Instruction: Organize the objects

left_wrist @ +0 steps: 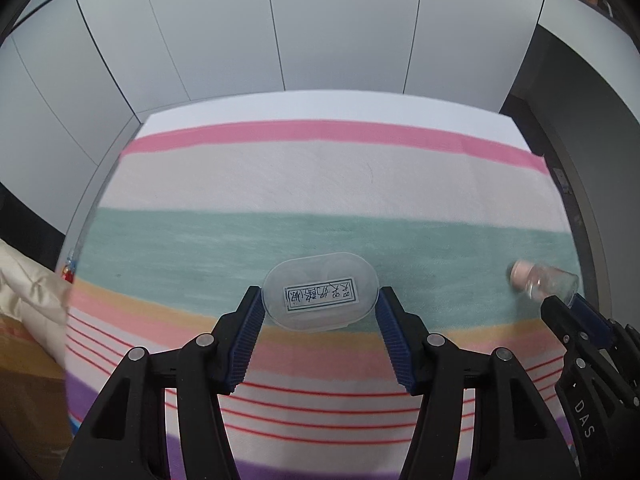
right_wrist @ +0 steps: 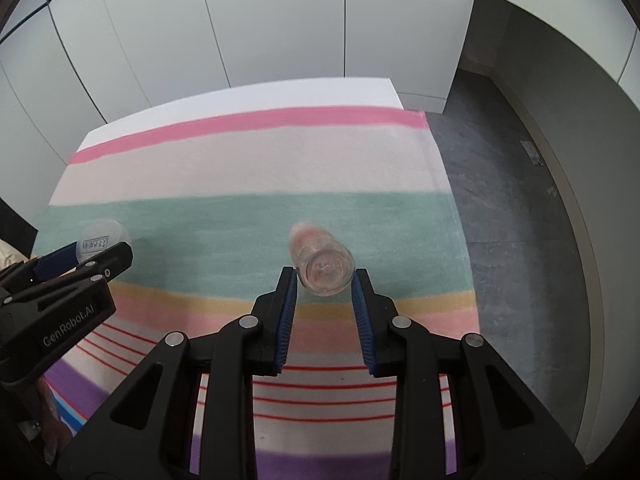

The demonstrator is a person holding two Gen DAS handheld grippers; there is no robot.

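A clear oval plastic box [left_wrist: 320, 297] with a printed label sits between the blue pads of my left gripper [left_wrist: 320, 300], held above the striped cloth [left_wrist: 320, 184]. A small clear glass bottle [right_wrist: 322, 264] with a pink cap lies bottom-first between the pads of my right gripper [right_wrist: 324, 282], which is shut on its base. The bottle [left_wrist: 544, 280] and right gripper [left_wrist: 568, 308] show at the right of the left wrist view. The box [right_wrist: 98, 240] and left gripper [right_wrist: 86, 258] show at the left of the right wrist view.
The table is covered by the cloth with pink, cream, teal, orange and purple stripes. White wall panels [left_wrist: 280, 28] stand behind it. Dark grey floor [right_wrist: 520, 240] lies right of the table edge. A cream cushion [left_wrist: 28, 292] and brown box sit at the left.
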